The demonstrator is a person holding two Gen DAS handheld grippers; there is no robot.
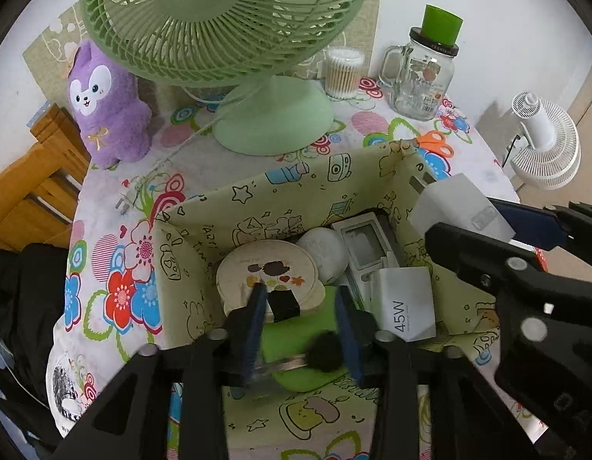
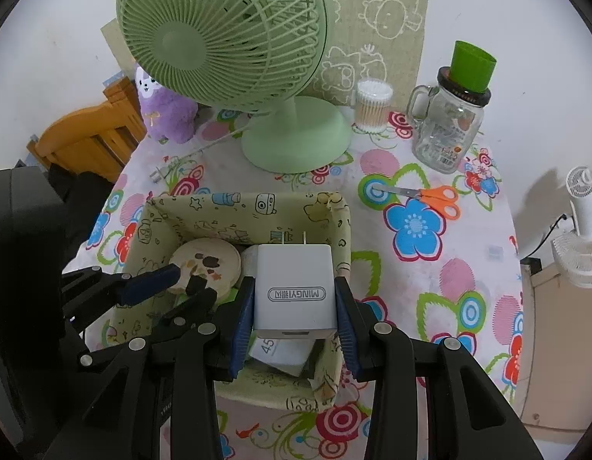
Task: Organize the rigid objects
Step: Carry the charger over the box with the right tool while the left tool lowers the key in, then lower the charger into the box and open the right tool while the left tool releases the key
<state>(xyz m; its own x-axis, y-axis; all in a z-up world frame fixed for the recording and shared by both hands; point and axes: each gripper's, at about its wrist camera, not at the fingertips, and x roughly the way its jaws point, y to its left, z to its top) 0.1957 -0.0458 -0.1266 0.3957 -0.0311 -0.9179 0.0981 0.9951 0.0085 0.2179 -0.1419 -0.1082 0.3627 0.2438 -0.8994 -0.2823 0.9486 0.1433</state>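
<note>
Right gripper (image 2: pixel 296 299): blue pads clamped on both sides of the white charger (image 2: pixel 294 291), prongs pointing up-frame, held over the fabric bin's (image 2: pixel 234 211) right half.
Left gripper (image 1: pixel 301 327): down inside the bin at lower centre, jaws apart; a makeup brush (image 1: pixel 318 356) lies blurred between them, contact hard to judge.
Bin contents: round tin (image 1: pixel 267 268), white ball (image 1: pixel 322 253), 45W box (image 1: pixel 405 308), green pad (image 1: pixel 292 339).
Beyond: orange scissors (image 2: pixel 430 197) right of the bin, green fan (image 2: pixel 234 50) at top.

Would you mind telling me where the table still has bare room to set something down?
Free tablecloth lies right of the fabric bin, below the orange scissors, and in front of the purple plush. The bin itself is crowded; the right hand-held gripper holds a white charger above it.
</note>
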